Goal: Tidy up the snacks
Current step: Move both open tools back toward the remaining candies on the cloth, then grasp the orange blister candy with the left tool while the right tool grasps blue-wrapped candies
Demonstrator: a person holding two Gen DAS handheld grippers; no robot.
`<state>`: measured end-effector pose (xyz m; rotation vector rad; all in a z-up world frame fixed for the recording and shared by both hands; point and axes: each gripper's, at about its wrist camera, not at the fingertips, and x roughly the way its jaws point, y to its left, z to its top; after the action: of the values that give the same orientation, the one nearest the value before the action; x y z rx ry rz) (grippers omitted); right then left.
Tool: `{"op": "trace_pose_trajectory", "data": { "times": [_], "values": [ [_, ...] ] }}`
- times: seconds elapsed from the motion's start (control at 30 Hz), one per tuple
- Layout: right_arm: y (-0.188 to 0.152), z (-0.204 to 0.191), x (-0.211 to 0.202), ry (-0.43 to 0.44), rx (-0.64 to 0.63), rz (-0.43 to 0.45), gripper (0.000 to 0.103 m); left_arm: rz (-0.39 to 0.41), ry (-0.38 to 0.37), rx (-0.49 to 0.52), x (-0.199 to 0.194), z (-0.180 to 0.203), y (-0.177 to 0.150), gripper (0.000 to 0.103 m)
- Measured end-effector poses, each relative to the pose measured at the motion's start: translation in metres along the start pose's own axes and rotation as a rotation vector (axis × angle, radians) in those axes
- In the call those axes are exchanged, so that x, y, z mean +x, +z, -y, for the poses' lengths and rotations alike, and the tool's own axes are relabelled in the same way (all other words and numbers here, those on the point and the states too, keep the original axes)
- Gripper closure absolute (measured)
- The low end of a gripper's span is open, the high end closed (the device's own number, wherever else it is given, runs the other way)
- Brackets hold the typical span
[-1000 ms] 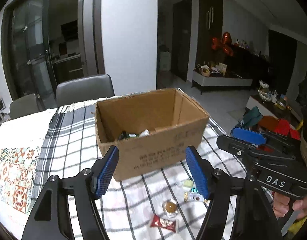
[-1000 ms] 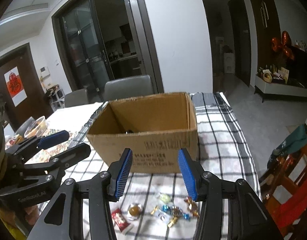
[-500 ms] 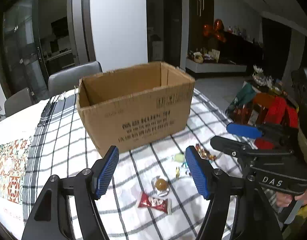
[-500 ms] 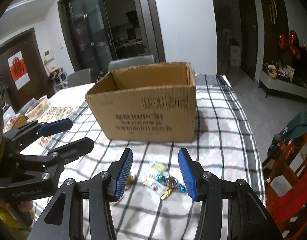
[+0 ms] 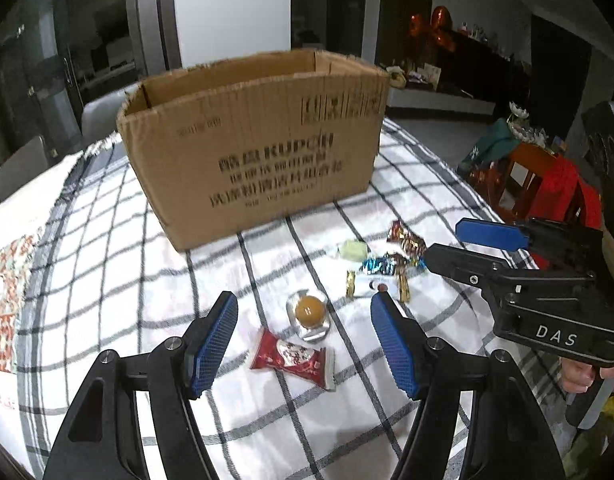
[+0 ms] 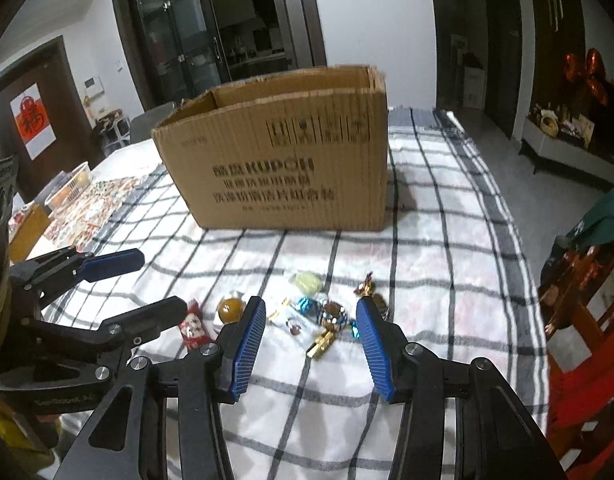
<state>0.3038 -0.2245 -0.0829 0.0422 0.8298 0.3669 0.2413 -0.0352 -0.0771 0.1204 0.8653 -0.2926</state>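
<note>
An open cardboard box stands on the checked tablecloth; it also shows in the right wrist view. In front of it lie loose snacks: a red packet, a clear cup with an orange sweet, a pale green candy and several foil-wrapped candies. My left gripper is open and empty, low over the red packet and the cup. My right gripper is open and empty, low over the foil candies.
A patterned mat lies at the table's left. Grey chairs stand behind the box. A red chair with clothes stands off the table's right edge. A basket of goods sits at the far left.
Both grippers have dropped from above the box and pulled back toward the snacks in front of it. The box now looms higher and its inside is hidden. Both stay open.
</note>
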Motion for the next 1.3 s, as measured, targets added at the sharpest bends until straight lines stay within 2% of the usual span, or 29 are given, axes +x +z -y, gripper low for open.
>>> {"op": "trace_pose_trajectory", "data": {
  "times": [0.23,0.3,0.53,0.77,1.03,1.2,1.27,1.3],
  "values": [
    [-0.004,0.006,0.020,0.017,0.021,-0.042,0.058,-0.056,-0.033,-0.037,0.024,-0.004,-0.007,0.035],
    [-0.004,0.006,0.024,0.022,0.021,-0.049,0.059,-0.063,-0.046,-0.038,0.028,-0.004,-0.008,0.041],
    [-0.002,0.008,0.037,0.043,0.018,-0.073,0.062,-0.088,-0.069,-0.039,0.045,-0.002,-0.009,0.047],
    [-0.001,0.014,0.050,0.042,0.020,-0.100,0.065,-0.109,-0.076,-0.032,0.060,0.000,-0.009,0.058],
    [0.000,0.014,0.064,0.039,0.004,-0.134,0.065,-0.135,-0.064,-0.025,0.073,-0.001,-0.009,0.064],
    [-0.004,0.014,0.067,0.040,-0.003,-0.145,0.074,-0.135,-0.061,-0.033,0.076,-0.003,-0.010,0.072],
    [-0.005,0.013,0.067,0.034,-0.012,-0.145,0.080,-0.129,-0.057,-0.027,0.075,-0.003,-0.010,0.073],
    [-0.005,0.013,0.067,0.034,-0.016,-0.145,0.080,-0.128,-0.057,-0.026,0.075,-0.003,-0.010,0.073]
  ]
}}
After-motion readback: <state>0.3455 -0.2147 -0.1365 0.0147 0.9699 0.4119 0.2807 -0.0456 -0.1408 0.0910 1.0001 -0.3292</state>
